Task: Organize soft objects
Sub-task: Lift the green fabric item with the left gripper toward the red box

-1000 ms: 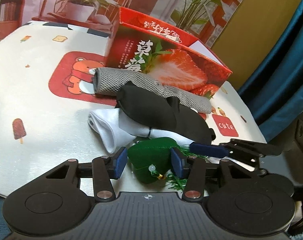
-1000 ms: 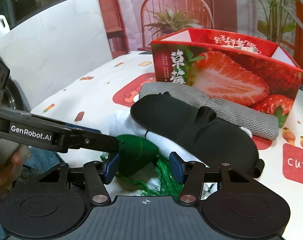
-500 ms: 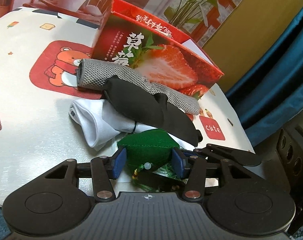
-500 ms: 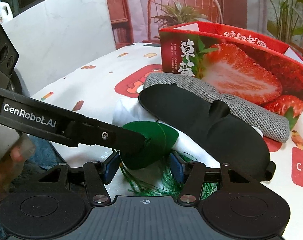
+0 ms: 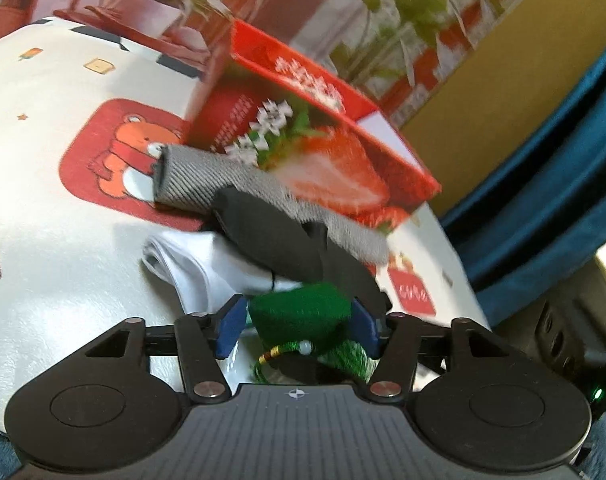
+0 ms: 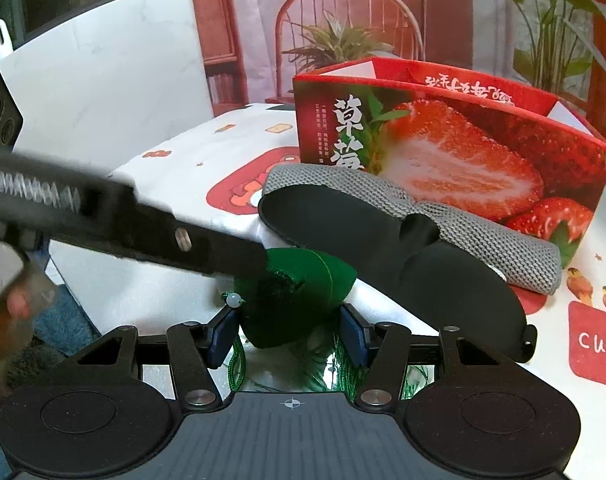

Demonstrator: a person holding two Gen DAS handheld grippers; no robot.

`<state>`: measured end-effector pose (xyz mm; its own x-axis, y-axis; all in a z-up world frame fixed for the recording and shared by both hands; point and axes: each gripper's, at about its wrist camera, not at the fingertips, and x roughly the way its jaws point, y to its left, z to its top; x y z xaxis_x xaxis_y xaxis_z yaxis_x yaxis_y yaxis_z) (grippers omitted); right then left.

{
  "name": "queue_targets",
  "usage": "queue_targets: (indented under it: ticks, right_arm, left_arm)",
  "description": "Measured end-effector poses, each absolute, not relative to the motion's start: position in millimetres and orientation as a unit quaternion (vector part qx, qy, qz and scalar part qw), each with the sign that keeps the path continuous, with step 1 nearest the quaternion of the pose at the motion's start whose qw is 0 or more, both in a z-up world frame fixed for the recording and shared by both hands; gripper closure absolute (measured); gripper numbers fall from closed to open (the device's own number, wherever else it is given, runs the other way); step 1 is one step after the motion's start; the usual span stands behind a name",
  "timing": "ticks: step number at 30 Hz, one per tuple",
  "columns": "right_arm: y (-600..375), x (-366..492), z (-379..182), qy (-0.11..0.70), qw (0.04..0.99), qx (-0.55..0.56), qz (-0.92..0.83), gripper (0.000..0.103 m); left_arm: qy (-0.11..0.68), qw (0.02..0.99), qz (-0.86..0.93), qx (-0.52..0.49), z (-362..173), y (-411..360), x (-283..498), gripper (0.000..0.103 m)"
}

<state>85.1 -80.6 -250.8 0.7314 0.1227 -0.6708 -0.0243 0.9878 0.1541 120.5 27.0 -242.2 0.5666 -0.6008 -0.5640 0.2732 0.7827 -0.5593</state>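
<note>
Left gripper (image 5: 299,326): clenched on the green pouch (image 5: 303,314), at 6 o'clock.
Right gripper (image 6: 289,334): spread around it, not pinching.
Pile: black eye mask (image 6: 387,248), grey cloth (image 6: 483,232), 12 o'clock.
Strawberry box (image 6: 455,152): farthest; lift tassel clear, drop inside.

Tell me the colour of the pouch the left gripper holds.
Dark green pouch; clearest in the left wrist view, between the left gripper pads.
</note>
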Motion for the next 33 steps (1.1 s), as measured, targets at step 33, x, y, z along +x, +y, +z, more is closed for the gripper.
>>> queue_targets:
  ticks: [33]
  right_arm:
    - [-107.6,96.3,-172.9,0.27,0.961,0.048,0.037,0.052]
  left_arm:
    - [0.31,0.892,-0.297,-0.141,-158.8,-9.4,146.6,0.045]
